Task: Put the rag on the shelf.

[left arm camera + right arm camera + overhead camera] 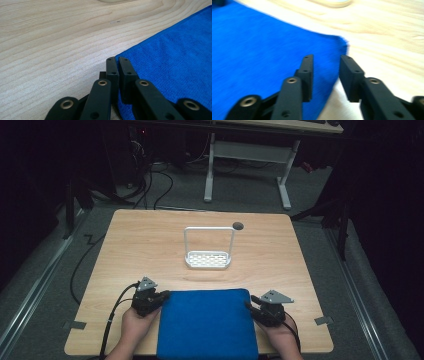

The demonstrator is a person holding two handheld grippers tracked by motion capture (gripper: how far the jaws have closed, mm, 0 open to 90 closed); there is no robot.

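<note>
My left gripper [160, 297] sits at the far left corner of the blue cloth [207, 322], which lies flat on the near edge of the counter [140, 245]. In the left gripper view its jaws are clenched almost together at the cloth's hem; whether fabric is pinched between them I cannot tell. Beyond the cloth, mid-counter, stands a white rack [208, 249], well apart. My right gripper [252, 307] reaches the far right corner with jaws released, straddling the cloth's edge. Judged best practice: seat the hem fully between these jaws before closing, then lift both corners evenly.
</note>
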